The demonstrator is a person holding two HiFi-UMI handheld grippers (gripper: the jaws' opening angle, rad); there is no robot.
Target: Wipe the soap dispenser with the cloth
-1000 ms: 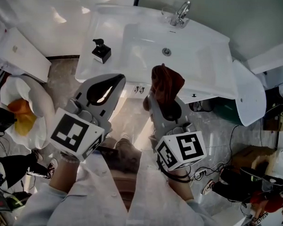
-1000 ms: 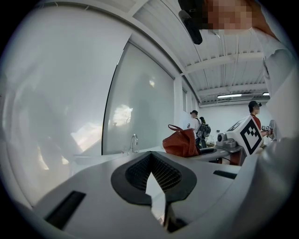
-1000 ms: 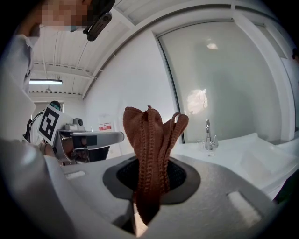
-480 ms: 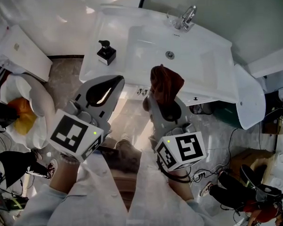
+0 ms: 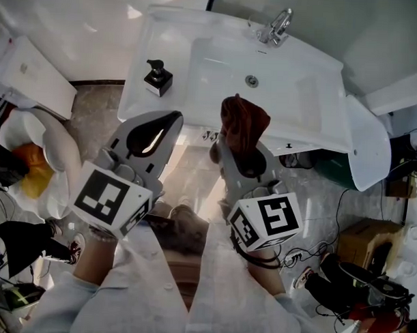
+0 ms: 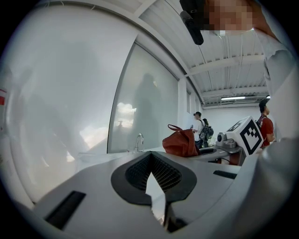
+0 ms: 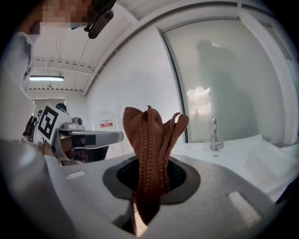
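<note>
The black soap dispenser (image 5: 157, 77) stands on the left rim of the white sink (image 5: 319, 125). My left gripper (image 5: 173, 117) hovers in front of the sink, below and just right of the dispenser and apart from it. Its jaws (image 6: 150, 157) are shut at the tips with nothing between them. My right gripper (image 5: 231, 148) is shut on a rust-brown knitted cloth (image 5: 245, 121) that stands up in folds from the jaws (image 7: 150, 135). It hangs over the sink's front edge. The dispenser does not show in either gripper view.
A chrome faucet (image 5: 278, 25) sits at the sink's back. A white bin bag with something orange (image 5: 32, 168) lies on the floor at left, beside a white cabinet (image 5: 30, 78). A cardboard box (image 5: 366, 242) and cables lie at right. People (image 6: 201, 127) stand in the distance.
The head view has shifted slightly, so the sink and dispenser sit a little lower and further right. Both grippers keep the same pose, with the cloth still held.
</note>
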